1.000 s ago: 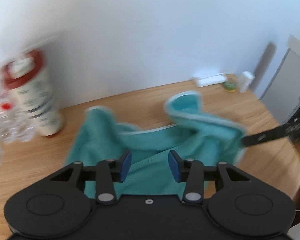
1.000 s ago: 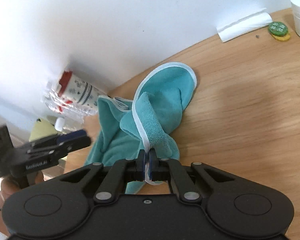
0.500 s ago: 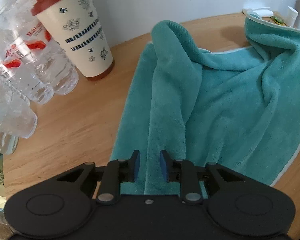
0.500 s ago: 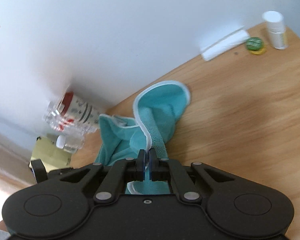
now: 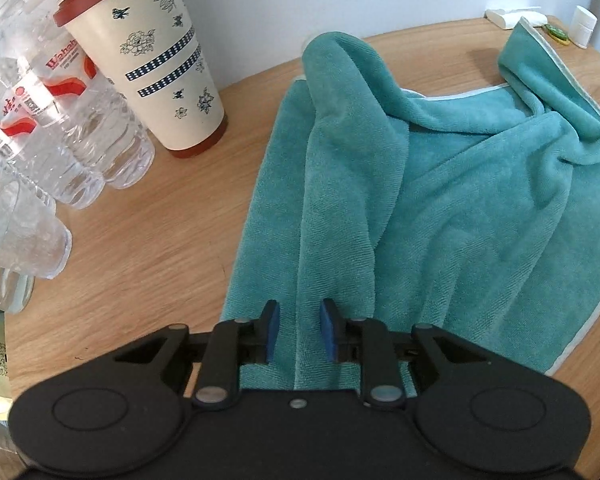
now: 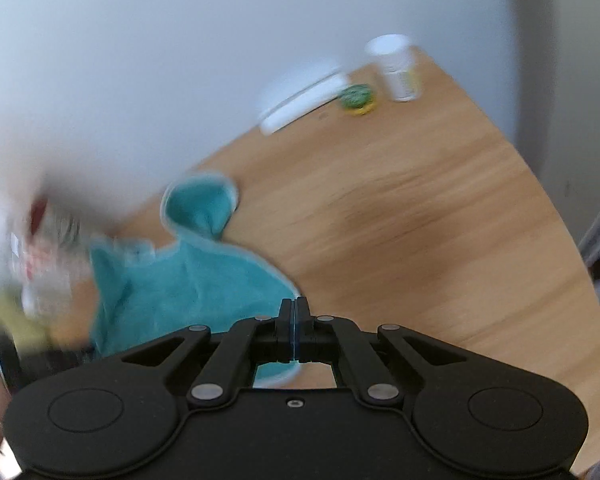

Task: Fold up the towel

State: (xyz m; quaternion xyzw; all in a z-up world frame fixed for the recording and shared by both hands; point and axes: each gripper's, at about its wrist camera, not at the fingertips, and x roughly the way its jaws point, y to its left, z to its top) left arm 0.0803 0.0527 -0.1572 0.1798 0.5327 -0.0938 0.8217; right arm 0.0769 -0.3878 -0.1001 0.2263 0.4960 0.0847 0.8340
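The left wrist view is sharp and gives the fuller picture: a teal terry-cloth towel with a pale trimmed edge [image 5: 440, 184] lies rumpled on the light wooden surface [image 5: 148, 248], one long ridge of cloth running from the far side down toward the camera. The left gripper [image 5: 299, 330] hangs low over the near end of that ridge with its blue pads [image 5: 272, 330] a little apart and the ridge of cloth passing between them; the jaws are opening, and a sliver of gap shows on each side of the cloth, so nothing is pinched. Only this view shows the clutter to the left of the towel clearly: a cream paper cup with a red lid and blue flower print [image 5: 152, 64] and, beside it, a cluster of clear plastic water bottles with red-and-white labels [image 5: 52, 120]. The right wrist view is smeared with motion blur and shows the wide bare stretch of surface [image 6: 420, 240] to the right of the towel [image 6: 196, 280]. The right gripper [image 6: 295, 330] has its jaws pressed together, with the towel's pale hem caught between them at the cloth's right corner. At the far edge, near the wall, sit a white bottle [image 6: 396, 68], a small green-and-yellow round object [image 6: 356, 98] and a flat white item [image 6: 304, 104]; the blurred cup and bottles are barely readable here.
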